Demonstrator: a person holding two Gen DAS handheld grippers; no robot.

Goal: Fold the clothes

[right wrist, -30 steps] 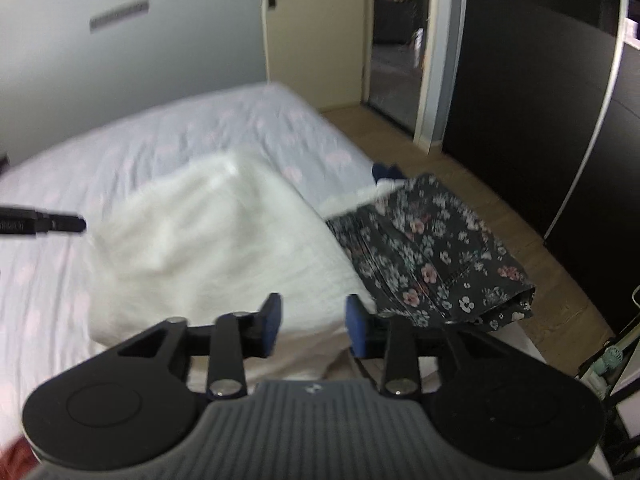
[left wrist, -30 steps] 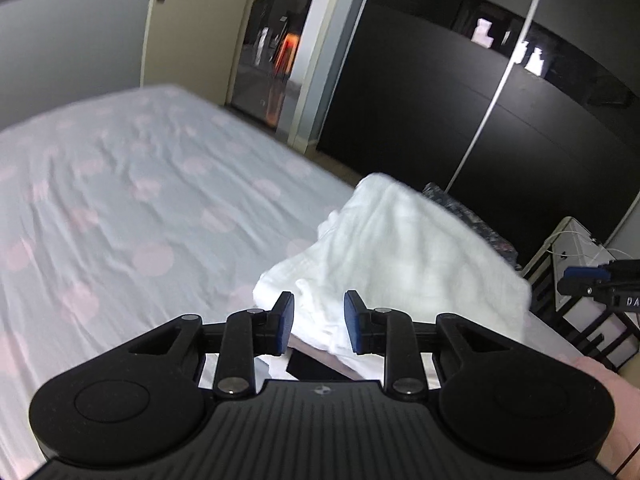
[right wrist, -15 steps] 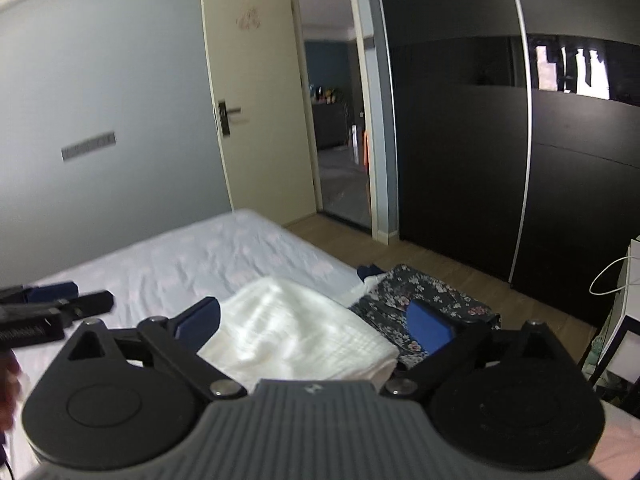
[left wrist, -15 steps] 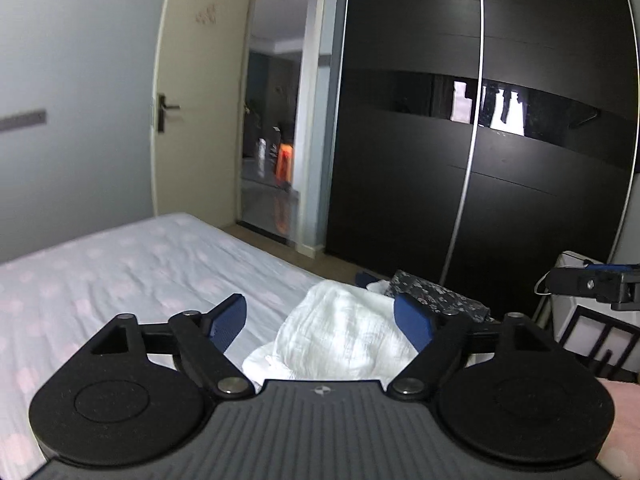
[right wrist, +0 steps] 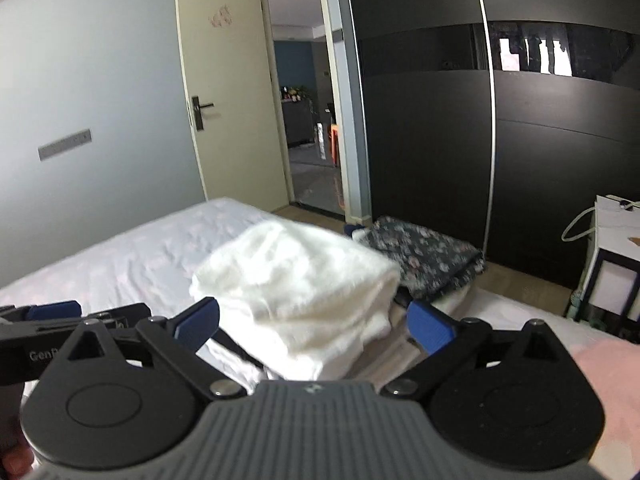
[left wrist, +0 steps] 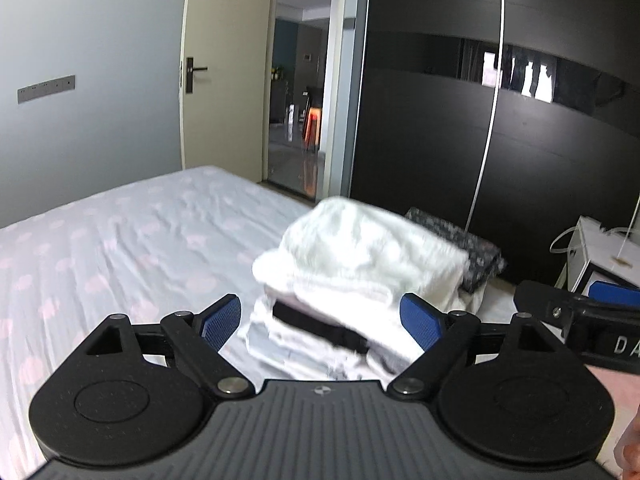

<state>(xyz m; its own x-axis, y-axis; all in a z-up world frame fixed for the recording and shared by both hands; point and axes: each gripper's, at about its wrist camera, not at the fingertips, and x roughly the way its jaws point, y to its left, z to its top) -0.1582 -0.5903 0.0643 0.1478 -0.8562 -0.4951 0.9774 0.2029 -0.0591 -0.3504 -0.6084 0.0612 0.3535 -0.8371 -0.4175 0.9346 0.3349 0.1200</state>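
A folded white garment (left wrist: 368,248) lies on top of a stack of folded clothes (left wrist: 320,336) at the bed's near right corner; it also shows in the right wrist view (right wrist: 300,280). A folded dark floral garment (right wrist: 424,252) lies behind it, also seen in the left wrist view (left wrist: 460,240). My left gripper (left wrist: 322,318) is open and empty, just in front of the stack. My right gripper (right wrist: 316,322) is open and empty, close over the white garment's near edge. Each gripper shows at the edge of the other's view.
The bed (left wrist: 120,248) with a pale dotted sheet stretches to the left. A black sliding wardrobe (right wrist: 500,120) fills the right. An open door (right wrist: 228,100) and doorway stand at the back. A white box and stand (left wrist: 600,256) sit at the right.
Both grippers have opened wide and let go of the white garment, which now rests on the stack. Both have tilted up and drawn back a little.
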